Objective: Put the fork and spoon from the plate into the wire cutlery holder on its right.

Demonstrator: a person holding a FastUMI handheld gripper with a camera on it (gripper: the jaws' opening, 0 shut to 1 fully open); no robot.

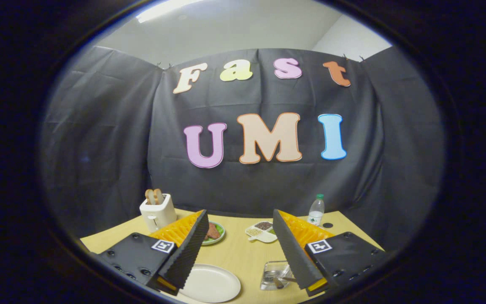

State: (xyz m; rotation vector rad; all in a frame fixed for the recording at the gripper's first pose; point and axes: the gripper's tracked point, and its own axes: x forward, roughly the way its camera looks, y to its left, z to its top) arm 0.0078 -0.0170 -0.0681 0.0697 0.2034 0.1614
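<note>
Fingers (196,240) spread, plate (211,283) and cutlery holder (274,275) between, apart

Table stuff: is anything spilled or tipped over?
No. The round white plate lies flat and bare, and cutlery already sits in the clear holder beside it. The open gripper holds nothing.

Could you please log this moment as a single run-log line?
gripper: open, above table | plate: bare | holder: holds cutlery
</note>
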